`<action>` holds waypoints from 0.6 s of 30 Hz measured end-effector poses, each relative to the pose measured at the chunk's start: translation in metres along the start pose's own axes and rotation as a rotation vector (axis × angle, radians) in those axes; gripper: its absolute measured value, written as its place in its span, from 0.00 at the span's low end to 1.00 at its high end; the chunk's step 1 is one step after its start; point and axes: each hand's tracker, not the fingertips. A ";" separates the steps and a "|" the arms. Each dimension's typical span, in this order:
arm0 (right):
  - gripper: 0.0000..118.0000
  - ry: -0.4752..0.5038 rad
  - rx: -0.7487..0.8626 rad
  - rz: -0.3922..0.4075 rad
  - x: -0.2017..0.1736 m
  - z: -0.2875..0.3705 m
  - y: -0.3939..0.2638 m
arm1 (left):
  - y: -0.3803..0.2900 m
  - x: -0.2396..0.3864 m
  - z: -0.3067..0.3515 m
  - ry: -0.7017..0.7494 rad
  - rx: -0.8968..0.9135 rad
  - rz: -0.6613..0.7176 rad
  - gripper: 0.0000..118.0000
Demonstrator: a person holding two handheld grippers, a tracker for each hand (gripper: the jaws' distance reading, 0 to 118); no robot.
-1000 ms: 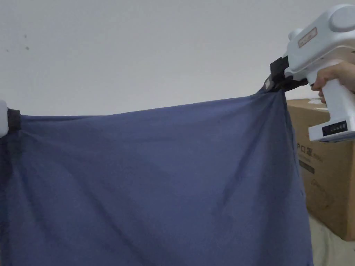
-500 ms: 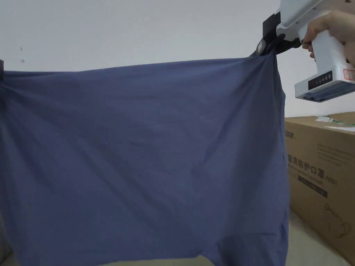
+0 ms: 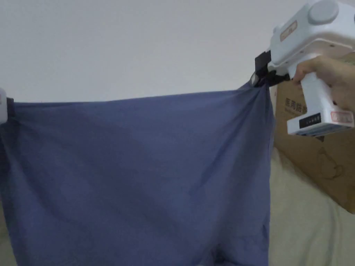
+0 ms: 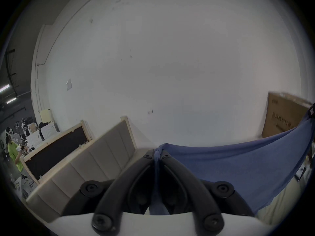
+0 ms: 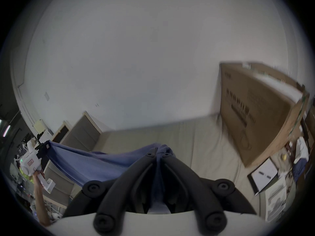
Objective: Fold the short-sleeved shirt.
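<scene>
Two claws hold one blue short-sleeved shirt (image 3: pixel 138 173) stretched out in the air in front of a white wall (image 3: pixel 138 45). Much of the garment is hard to read: in the head view its lower part runs off the bottom of the picture, its left side is cut by the frame, and the sleeves and collar cannot be made out. The left claw (image 3: pixel 9 110) shows there only as a sliver of white body and dark jaw at the left edge. The box print is blurred.

In the left gripper view the left claw (image 4: pixel 157 156) has its two black jaws drawn close together, with a gathered bunch of blue cloth pinched between the tips and a strip of cloth running down between the jaws. In the right gripper view the right claw (image 5: pixel 158 152) stands the same way, jaws nearly together and clamped on a bunched corner of the shirt (image 5: pixel 102 161).

In the head view the right claw (image 3: pixel 260 78) sits higher than the left, held by the right hand (image 3: pixel 332 78) around a white handle. The shirt's top edge runs from one claw to the other, rising toward the right, and the cloth hangs from that edge as a broad sheet with slanting creases.

A pale bed cover (image 3: pixel 305 221) lies below and to the right of the shirt, and a cardboard box (image 3: pixel 322 156) rests on it behind the right claw. In the right gripper view the left hand (image 5: pixel 37 172) grips the far left claw's handle.
</scene>
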 end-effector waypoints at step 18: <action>0.00 -0.023 -0.417 -0.220 0.105 -0.131 -0.277 | -0.317 0.010 -0.033 -0.094 -0.568 0.101 0.01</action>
